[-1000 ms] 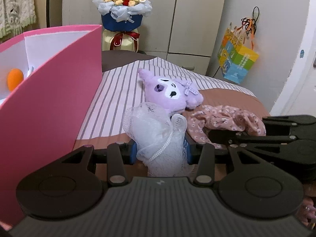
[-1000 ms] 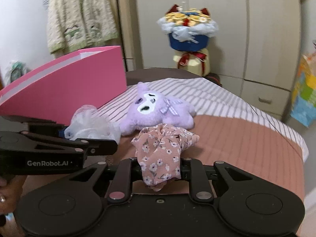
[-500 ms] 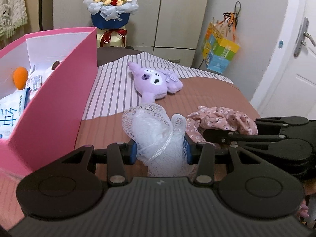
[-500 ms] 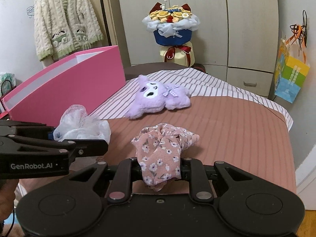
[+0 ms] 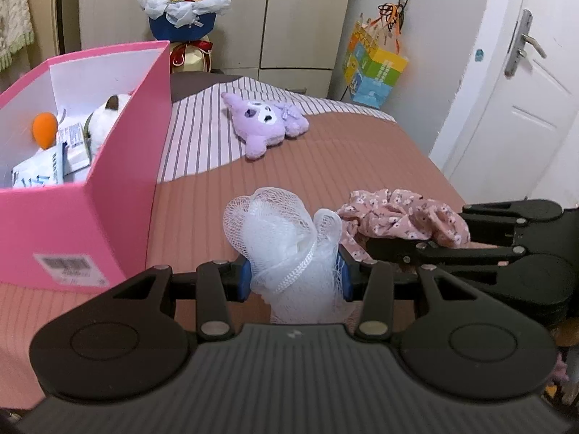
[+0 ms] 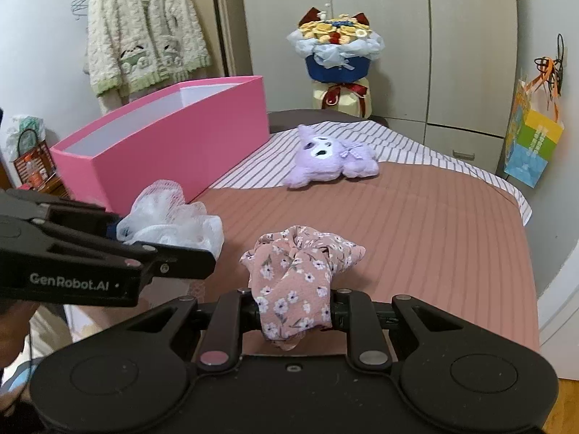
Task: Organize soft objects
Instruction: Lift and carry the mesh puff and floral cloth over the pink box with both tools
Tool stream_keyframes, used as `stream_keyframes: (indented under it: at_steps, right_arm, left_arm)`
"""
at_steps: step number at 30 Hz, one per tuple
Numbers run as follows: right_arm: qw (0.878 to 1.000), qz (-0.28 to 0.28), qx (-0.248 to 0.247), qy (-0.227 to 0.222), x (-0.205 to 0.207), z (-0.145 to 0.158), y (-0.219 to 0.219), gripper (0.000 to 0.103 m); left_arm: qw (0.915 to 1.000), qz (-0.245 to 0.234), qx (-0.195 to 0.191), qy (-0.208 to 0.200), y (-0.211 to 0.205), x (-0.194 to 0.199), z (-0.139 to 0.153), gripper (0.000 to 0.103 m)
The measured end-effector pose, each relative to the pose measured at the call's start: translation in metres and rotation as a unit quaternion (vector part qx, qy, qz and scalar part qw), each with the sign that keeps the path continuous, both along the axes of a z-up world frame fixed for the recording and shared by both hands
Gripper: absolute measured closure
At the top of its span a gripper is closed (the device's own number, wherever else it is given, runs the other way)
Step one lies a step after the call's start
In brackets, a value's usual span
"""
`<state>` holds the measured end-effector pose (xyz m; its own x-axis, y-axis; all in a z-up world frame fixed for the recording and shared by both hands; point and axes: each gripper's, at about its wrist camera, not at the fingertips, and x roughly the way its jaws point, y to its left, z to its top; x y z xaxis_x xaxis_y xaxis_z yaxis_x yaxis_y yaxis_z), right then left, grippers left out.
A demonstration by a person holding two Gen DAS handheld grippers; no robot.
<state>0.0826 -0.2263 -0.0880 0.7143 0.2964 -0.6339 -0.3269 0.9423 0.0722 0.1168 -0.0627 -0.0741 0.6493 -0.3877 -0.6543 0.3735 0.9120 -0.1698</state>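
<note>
My left gripper (image 5: 294,278) is shut on a white mesh bath pouf (image 5: 282,238), held above the brown bedspread. My right gripper (image 6: 294,313) is shut on a pink floral fabric scrunchie (image 6: 300,264), just right of the left one. In the left wrist view the right gripper (image 5: 398,249) reaches in from the right with the scrunchie (image 5: 401,217). The right wrist view shows the left gripper (image 6: 152,242) at the left with the pouf (image 6: 170,213). A purple plush toy (image 5: 266,124) (image 6: 329,161) lies farther back on the bed. An open pink box (image 5: 83,166) (image 6: 170,141) stands at the left.
The box holds an orange ball (image 5: 45,130), a white plush (image 5: 106,115) and packets. Beyond the bed (image 6: 427,224) are a flower bouquet (image 6: 338,54), wardrobe doors, a colourful paper bag (image 5: 374,72) on the wall and a white door (image 5: 517,83) at right. A knitted cardigan (image 6: 144,32) hangs at left.
Both grippers have drawn back from the plush toy with their loads still gripped. The pink box now shows more of its open inside, and the toy looks smaller and farther away.
</note>
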Motion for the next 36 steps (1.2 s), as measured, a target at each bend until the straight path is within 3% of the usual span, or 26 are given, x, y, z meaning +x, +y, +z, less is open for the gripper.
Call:
stream_keyframes:
  at_steps: [10,13,20,24,36]
  right_arm:
    - [1.0,0.018,-0.013,0.014,-0.033,0.017,0.018,0.079]
    - [0.999,0.035,0.012,0.033,-0.04,0.026,0.026,0.079]
    - [0.996,0.086,0.011,0.034,-0.053,0.053,0.058,0.078]
    - [0.991,0.114,0.048,0.06,-0.048,0.07,0.066,0.078]
    - [0.987,0.153,0.021,-0.033,-0.025,0.112,0.123,0.078]
  left_arm:
    - [0.9986,-0.024,-0.034,0.033,0.028,-0.027,0.011,0.06]
    - [0.9989,-0.029,-0.028,0.023,0.037,-0.035,0.019,0.06]
    - [0.9988,-0.047,-0.012,0.01,0.066,-0.052,0.045,0.06]
    - [0.9986,-0.053,-0.007,0.003,0.092,-0.062,0.067,0.06]
    - [0.9972,0.003,-0.007,-0.074,0.149,-0.044,0.114,0.058]
